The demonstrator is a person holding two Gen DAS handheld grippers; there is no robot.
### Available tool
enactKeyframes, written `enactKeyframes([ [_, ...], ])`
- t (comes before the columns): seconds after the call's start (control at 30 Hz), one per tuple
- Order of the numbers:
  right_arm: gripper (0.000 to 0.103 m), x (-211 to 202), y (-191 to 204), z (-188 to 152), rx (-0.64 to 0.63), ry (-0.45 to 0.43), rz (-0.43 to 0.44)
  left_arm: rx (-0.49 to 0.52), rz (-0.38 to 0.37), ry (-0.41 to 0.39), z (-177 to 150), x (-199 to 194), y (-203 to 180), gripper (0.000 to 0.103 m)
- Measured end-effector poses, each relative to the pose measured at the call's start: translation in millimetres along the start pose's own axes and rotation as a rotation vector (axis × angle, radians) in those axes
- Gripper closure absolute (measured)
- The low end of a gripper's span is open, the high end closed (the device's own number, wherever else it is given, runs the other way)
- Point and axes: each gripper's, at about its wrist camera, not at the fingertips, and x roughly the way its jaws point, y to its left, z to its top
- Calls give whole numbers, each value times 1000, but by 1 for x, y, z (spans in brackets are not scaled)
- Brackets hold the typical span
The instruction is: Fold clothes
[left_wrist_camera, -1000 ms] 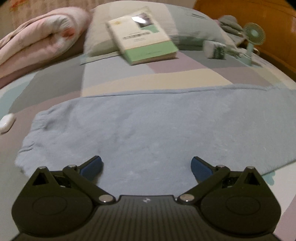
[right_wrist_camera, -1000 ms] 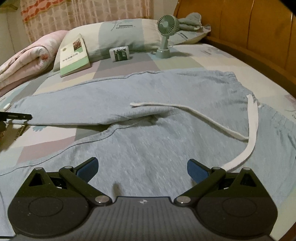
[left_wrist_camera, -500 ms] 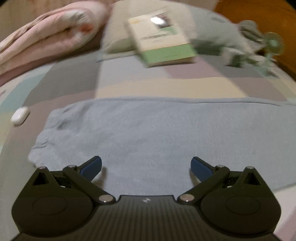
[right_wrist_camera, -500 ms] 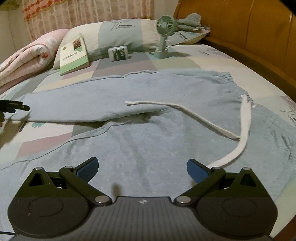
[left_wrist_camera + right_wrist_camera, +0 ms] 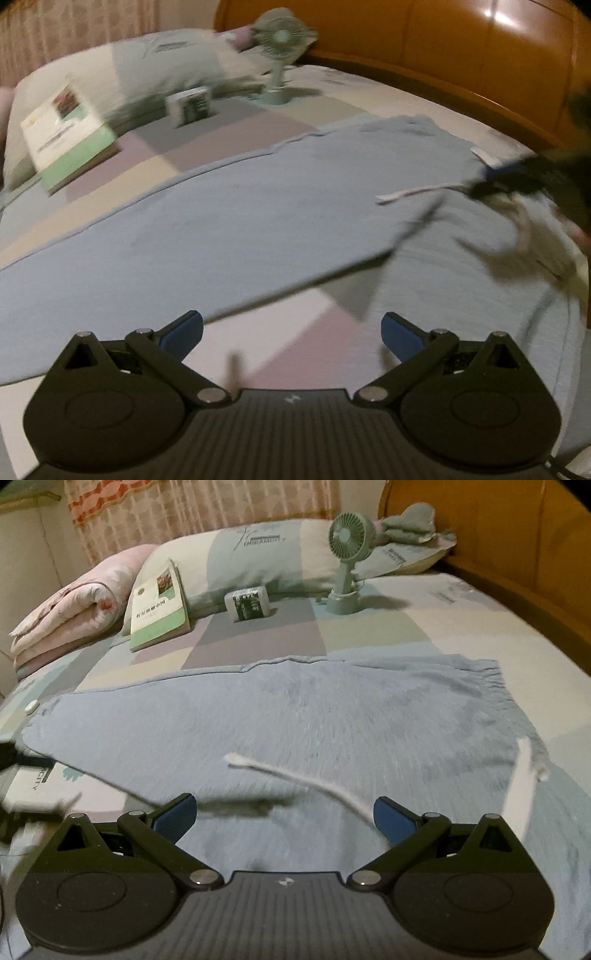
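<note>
Both grippers have their blue pads spread wide with nothing between them: the left gripper [image 5: 291, 332] hangs over bare sheet at the near edge of the pants [image 5: 221, 229], and the right gripper [image 5: 282, 818] hangs low over the pants [image 5: 314, 720] near the waist

No container shows in either view

Pale blue pants lie flat across the bed, one leg reaching toward 9 o'clock in the right view, its cuff beside a small white object [image 5: 32, 706] too small to identify. A white drawstring [image 5: 295, 775] curls over the fabric toward the right pads, its near end smeared by motion. In the left view the right gripper [image 5: 517, 177] is only a dark blur at 3 o'clock, over the waistband, and its state cannot be read there. At 9 o'clock in the right view a dark shape is cut off by the frame

The sheet [image 5: 369, 627] is patchwork in pastel blocks. At 12 o'clock stand a green fan [image 5: 347, 565], a small box [image 5: 249, 603] and a book [image 5: 159, 605] leaning on a pillow [image 5: 258, 561]; a rolled pink quilt [image 5: 74, 609] lies at 10 o'clock. A wooden headboard [image 5: 461, 62] runs along the right, curtains [image 5: 184, 513] behind
</note>
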Motion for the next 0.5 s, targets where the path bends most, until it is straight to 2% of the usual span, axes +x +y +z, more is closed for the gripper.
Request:
enactKeyframes([
  [0.13,0,29,-14,10,31,48,37,-3,-38,-23,-2,-5,-24,1],
  [0.23,0,41,-22,7,83,108,84,10,-26,-26,-5,-8,-26,1],
  [0.33,0,29,-19,-3,81,143,146,26,26,-25,-6,-10,-23,1],
  [0.43,0,12,-10,-16,42,254,277,4,31,-20,-4,-8,-15,1],
  [0.5,0,3,-2,-26,-11,315,319,-6,36,-16,-4,-7,-13,1],
])
